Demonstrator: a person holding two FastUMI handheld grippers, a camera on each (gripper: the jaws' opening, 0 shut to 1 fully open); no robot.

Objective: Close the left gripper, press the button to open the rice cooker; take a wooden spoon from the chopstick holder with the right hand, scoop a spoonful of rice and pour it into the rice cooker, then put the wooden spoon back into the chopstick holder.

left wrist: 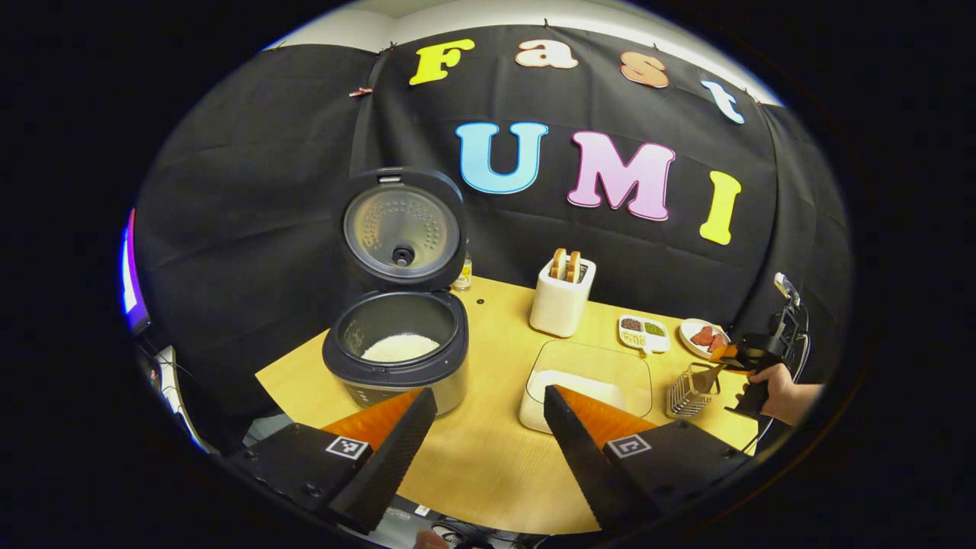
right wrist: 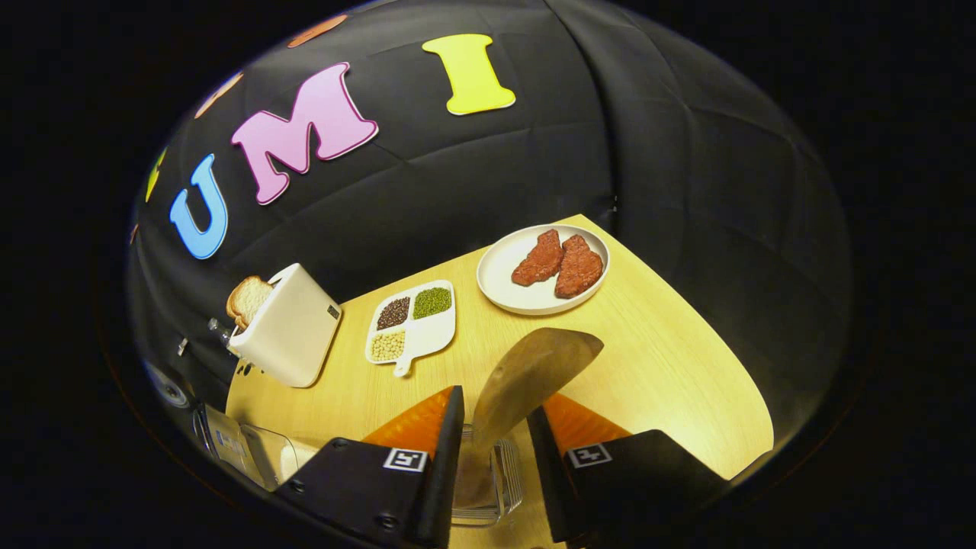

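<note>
Table (left wrist: 488,473) — pale wood, booth wall behind. Rice cooker (left wrist: 396,358) stands at the table's left side in the left gripper view, lid (left wrist: 402,229) swung fully up and back; a layer of white rice shows in the bottom of the inner pot. To its right, a clear container of rice (left wrist: 591,385), near the front edge. Behind that, a white toaster (left wrist: 562,297) with two bread slices standing in the slots. Further right: a divided dish of beans (left wrist: 644,333), then a white plate (right wrist: 503,282) carrying two reddish meat pieces (right wrist: 560,263).

Left gripper (left wrist: 488,412) — jaws spread wide, holding nothing, raised above the table's front edge between cooker and container.

Right gripper (right wrist: 494,427) — seen in the left gripper view at far right, a hand (left wrist: 778,393) on its grip. Its fingers are drawn in narrow on the wooden spoon (right wrist: 534,374), one on each side of the neck; the spoon's bowl points forward and up, and looks empty. The spoon's lower end sits over the wire chopstick holder (left wrist: 690,390), which stands just right of the rice container; in the right gripper view the holder (right wrist: 488,476) lies directly beneath the fingers. Whether the handle end touches the holder I cannot tell.
</note>
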